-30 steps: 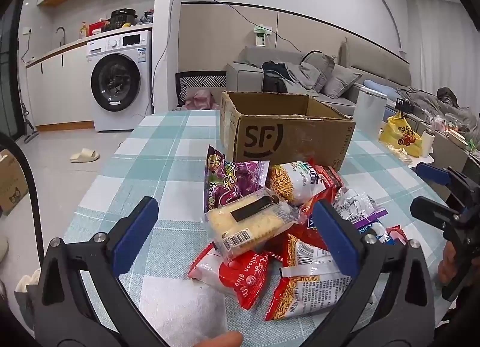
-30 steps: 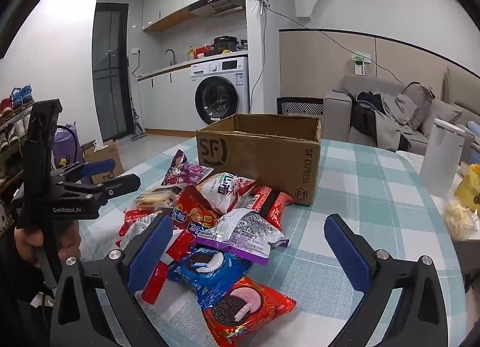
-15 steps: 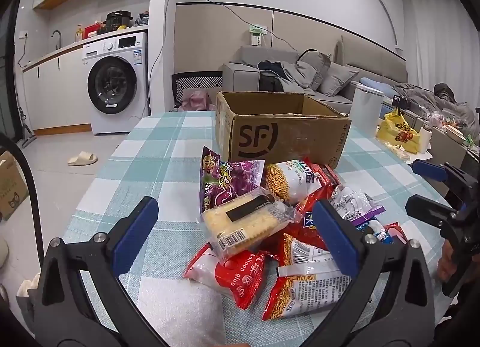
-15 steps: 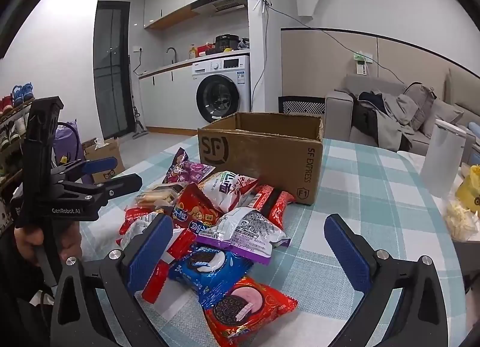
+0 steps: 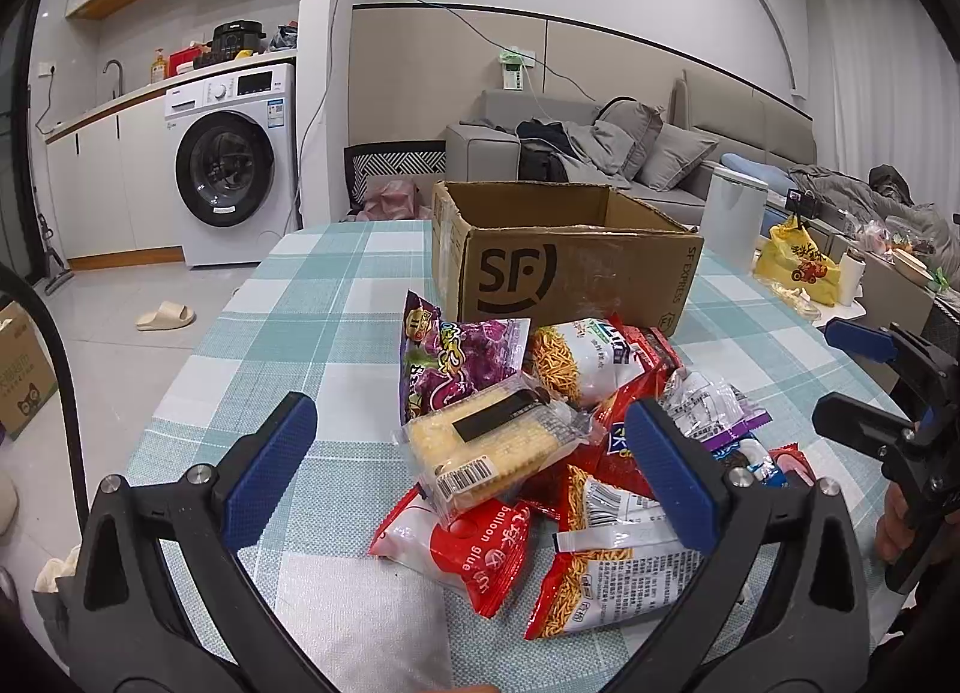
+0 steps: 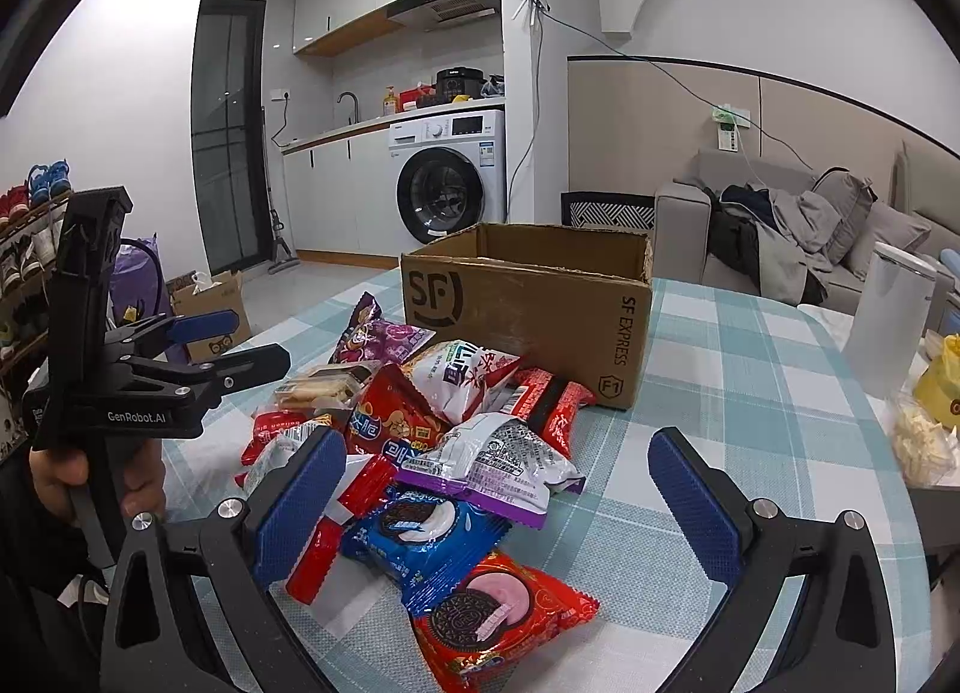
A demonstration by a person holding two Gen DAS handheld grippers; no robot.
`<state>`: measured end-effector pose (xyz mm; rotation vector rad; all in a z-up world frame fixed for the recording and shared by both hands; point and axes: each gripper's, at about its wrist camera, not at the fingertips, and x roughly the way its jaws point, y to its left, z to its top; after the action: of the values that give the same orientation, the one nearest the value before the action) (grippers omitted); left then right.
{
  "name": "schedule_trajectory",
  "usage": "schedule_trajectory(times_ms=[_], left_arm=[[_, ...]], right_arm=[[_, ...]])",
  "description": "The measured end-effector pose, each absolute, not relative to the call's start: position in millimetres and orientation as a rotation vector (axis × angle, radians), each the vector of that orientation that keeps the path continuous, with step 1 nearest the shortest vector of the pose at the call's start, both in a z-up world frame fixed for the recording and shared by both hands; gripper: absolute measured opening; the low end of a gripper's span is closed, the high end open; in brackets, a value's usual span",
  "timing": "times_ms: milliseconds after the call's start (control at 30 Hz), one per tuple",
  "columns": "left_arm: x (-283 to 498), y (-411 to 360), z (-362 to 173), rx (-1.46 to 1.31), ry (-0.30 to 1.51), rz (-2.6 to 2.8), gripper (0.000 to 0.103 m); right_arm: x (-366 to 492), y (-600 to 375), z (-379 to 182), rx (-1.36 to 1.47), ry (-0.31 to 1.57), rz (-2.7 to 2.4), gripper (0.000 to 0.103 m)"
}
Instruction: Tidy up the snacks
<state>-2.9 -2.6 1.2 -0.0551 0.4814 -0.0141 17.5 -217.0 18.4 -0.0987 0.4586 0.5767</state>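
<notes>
Both grippers, left gripper [image 5: 474, 477] and right gripper [image 6: 492, 498], hover with fingers spread wide, empty, over snack pile [image 6: 444, 441] on checked table [image 5: 312, 303], just before open cardboard box [image 5: 564, 267].

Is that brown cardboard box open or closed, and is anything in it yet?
Open: the cardboard box has no flaps over its top, and bare inner walls show. Its floor is hidden, so the contents cannot be told.
</notes>
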Motion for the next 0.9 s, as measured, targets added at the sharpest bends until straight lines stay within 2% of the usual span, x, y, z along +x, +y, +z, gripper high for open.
schedule_trajectory(times_ms=[900], left_arm=[[-0.4,2.7,-0.4,-0.066,0.487,-0.006,0.102]], right_arm=[[18.0,-214.7,17.9,-0.102,0.463,0.577,0.103]])
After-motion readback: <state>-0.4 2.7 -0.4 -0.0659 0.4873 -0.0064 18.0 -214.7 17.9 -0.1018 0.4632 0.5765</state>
